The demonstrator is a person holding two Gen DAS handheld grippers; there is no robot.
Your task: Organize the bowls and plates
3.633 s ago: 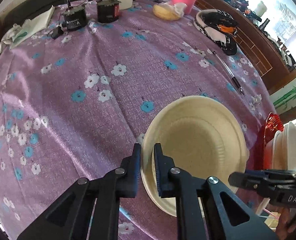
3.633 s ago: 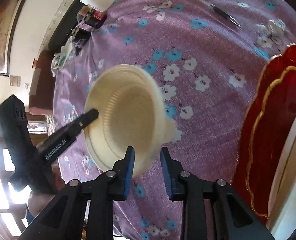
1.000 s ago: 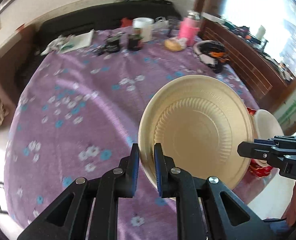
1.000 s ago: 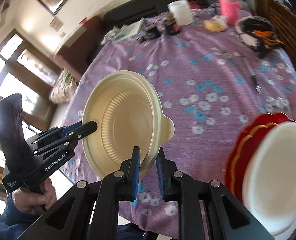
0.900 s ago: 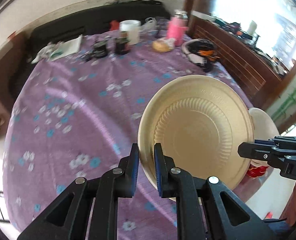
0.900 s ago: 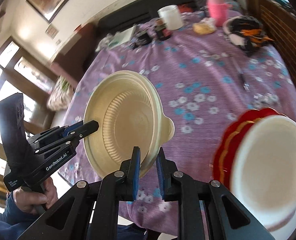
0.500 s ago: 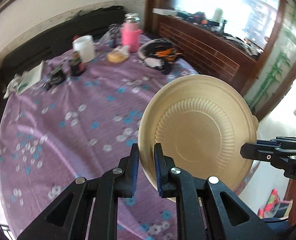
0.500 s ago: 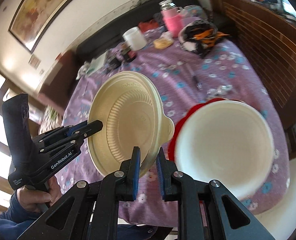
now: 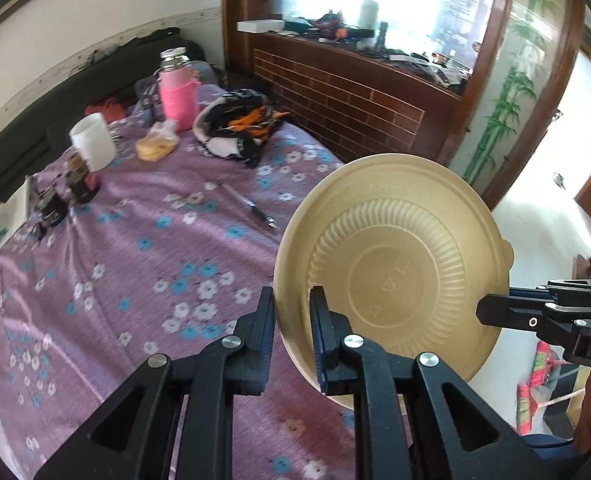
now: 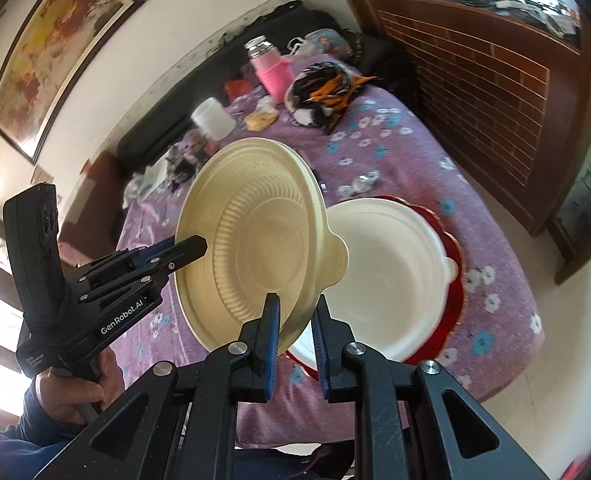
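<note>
Both claws narrow, each pinching the cream bowl's (image 10: 255,248) rim: left claw (image 9: 291,336), right claw (image 10: 295,332); bowl held tilted in air, white bowl (image 10: 379,280) on red plates (image 10: 453,280) just right, below; right claw nearer.

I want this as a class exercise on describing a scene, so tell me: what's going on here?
A person holds a gripper in each hand, and both grip one cream bowl by its rim, lifted off the table. The left gripper pinches one edge and the right gripper another. The bowl is tilted, above and beside a white bowl that rests on red plates.
</note>
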